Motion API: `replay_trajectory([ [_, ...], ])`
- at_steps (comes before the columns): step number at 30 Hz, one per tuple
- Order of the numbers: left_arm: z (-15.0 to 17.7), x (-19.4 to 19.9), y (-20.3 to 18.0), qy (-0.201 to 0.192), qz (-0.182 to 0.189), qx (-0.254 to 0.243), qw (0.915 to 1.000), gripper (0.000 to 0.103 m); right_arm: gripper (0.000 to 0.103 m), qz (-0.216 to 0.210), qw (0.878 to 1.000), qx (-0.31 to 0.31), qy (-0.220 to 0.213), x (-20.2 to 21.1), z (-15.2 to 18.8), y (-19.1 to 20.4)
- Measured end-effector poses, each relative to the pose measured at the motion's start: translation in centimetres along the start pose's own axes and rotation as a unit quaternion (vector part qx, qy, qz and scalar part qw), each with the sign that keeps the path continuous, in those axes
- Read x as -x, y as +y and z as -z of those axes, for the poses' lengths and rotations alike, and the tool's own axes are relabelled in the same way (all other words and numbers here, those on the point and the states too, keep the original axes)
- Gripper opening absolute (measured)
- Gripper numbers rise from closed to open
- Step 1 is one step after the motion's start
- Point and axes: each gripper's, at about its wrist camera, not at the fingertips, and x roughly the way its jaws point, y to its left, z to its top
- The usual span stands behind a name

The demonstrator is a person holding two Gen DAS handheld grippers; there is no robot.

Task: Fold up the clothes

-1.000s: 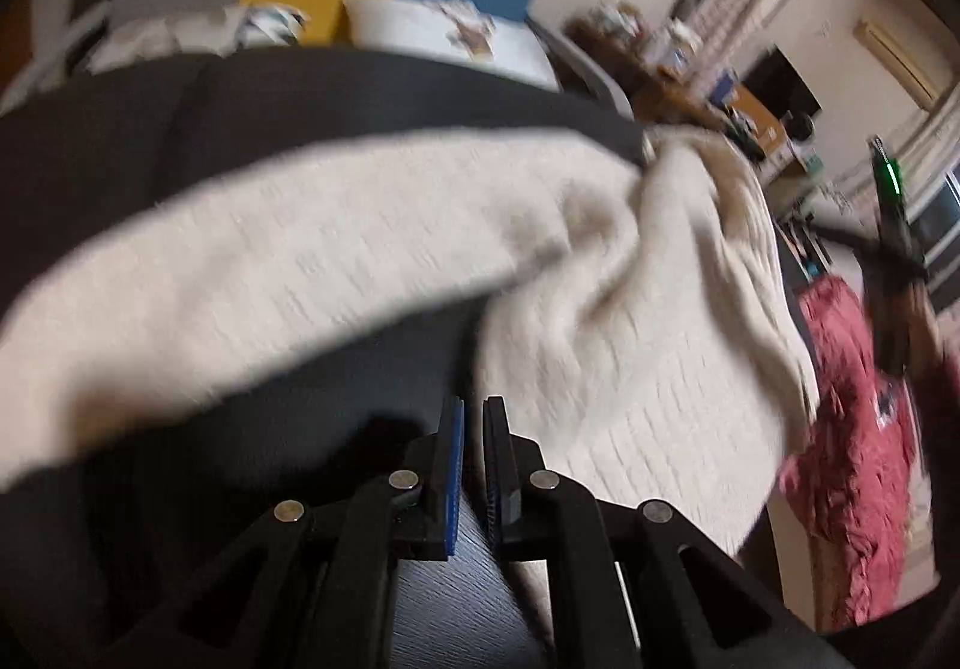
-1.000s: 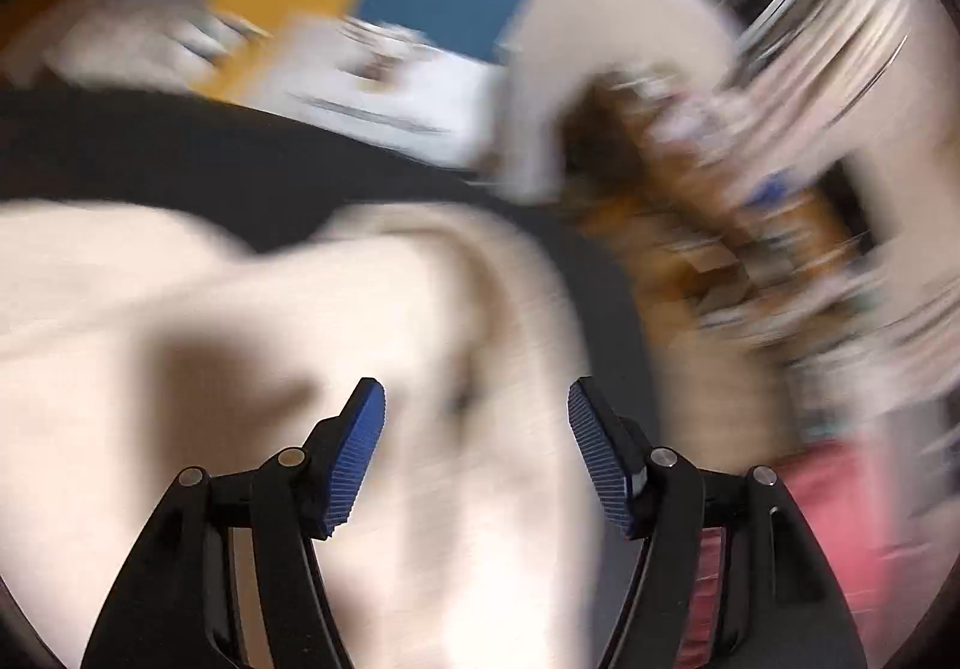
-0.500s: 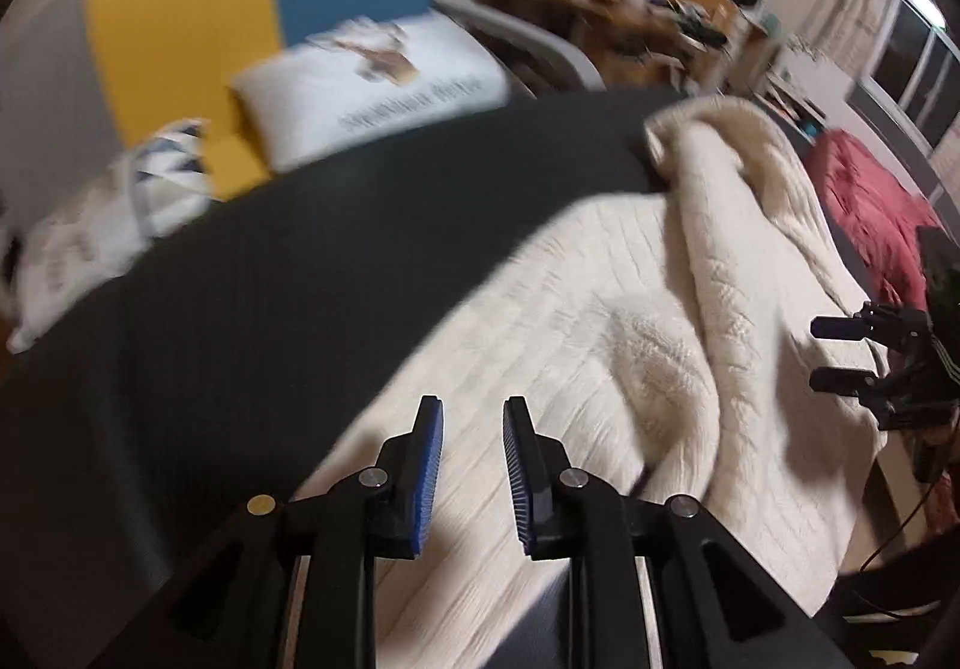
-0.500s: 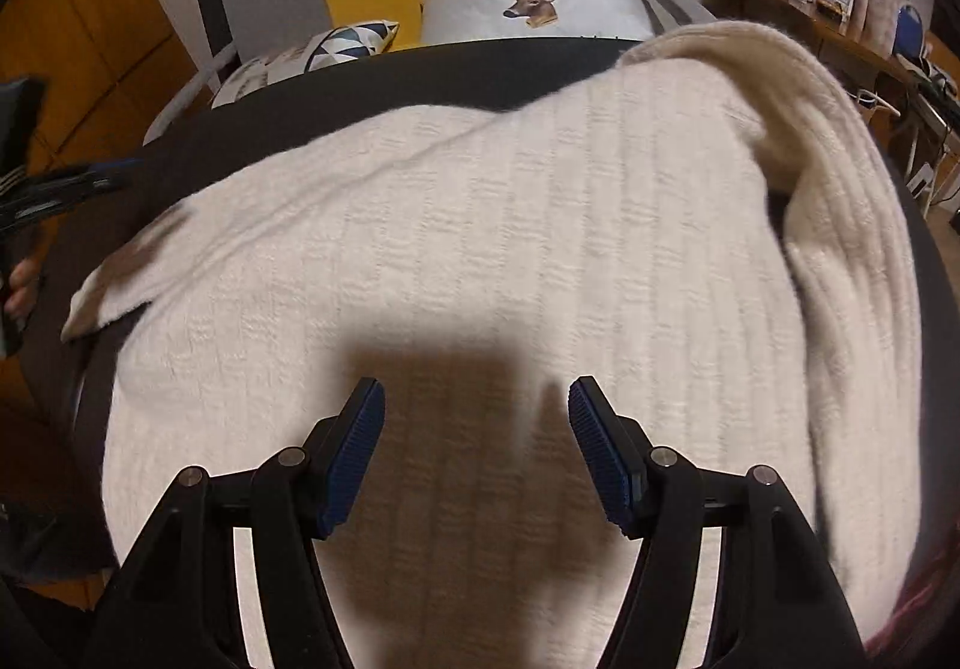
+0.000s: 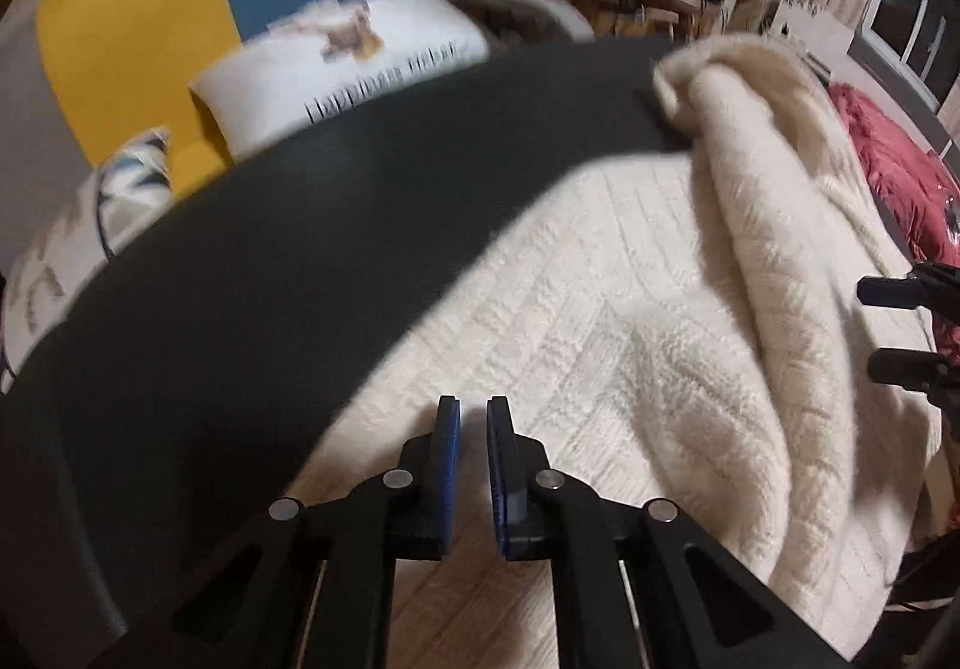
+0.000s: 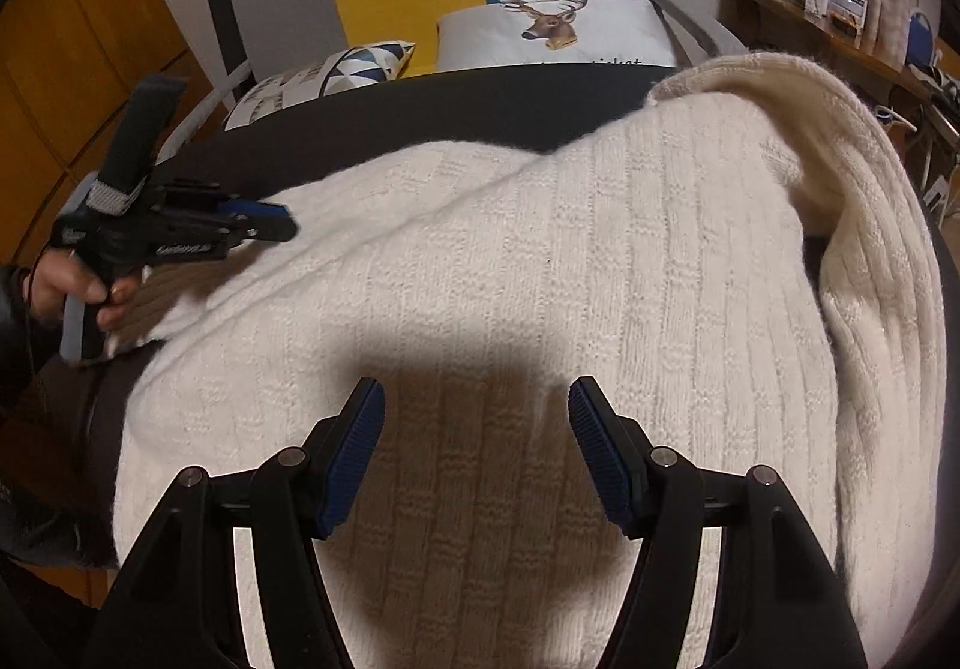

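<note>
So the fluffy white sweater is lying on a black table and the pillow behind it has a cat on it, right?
Almost. The white sweater does lie on the black table, but the pillow behind it shows a deer with antlers, not a cat. The right wrist view shows it clearly.

My cream sweater [image 6: 540,279] is thick ribbed knit, fuzzy and matt, on a dark matt table [image 5: 270,279]. My tongs' pads [image 6: 354,453] are ridged blue rubber on matt black plastic arms with shiny metal pins [image 6: 663,455].
</note>
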Motion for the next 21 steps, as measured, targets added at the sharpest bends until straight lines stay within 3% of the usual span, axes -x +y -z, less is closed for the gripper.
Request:
replay_trajectory([
  [1,-0.3,0.7,0.5,-0.012,0.01,0.012,0.9998,0.009,0.067,-0.002,1.0,-0.003,0.001,-0.2,-0.3,0.0],
  [3,-1.3,1.7,1.3,-0.025,0.03,0.027,0.9989,0.022,0.067,-0.012,1.0,-0.011,-0.003,0.3,-0.4,-0.4],
  [5,-3.0,1.5,1.7,-0.023,0.042,0.015,0.9987,0.022,0.067,-0.028,0.999,-0.024,-0.005,0.5,-0.7,-0.7],
  [9,-6.0,-1.2,1.1,0.03,0.061,-0.042,0.9968,0.022,0.067,-0.029,0.999,-0.026,-0.01,0.8,-0.5,-0.8],
  [15,-8.0,-3.7,0.8,0.07,0.133,-0.052,0.9873,0.022,0.067,-0.027,0.999,-0.027,-0.012,0.7,0.7,-1.4],
  [17,-7.9,-4.6,0.4,0.091,0.139,-0.066,0.984,0.022,0.067,-0.033,0.999,-0.032,-0.014,0.7,0.9,-1.7],
  [21,-7.6,-5.9,-0.5,0.108,0.115,-0.092,0.9832,0.024,0.067,-0.039,0.998,-0.036,-0.021,0.8,0.9,-1.9],
])
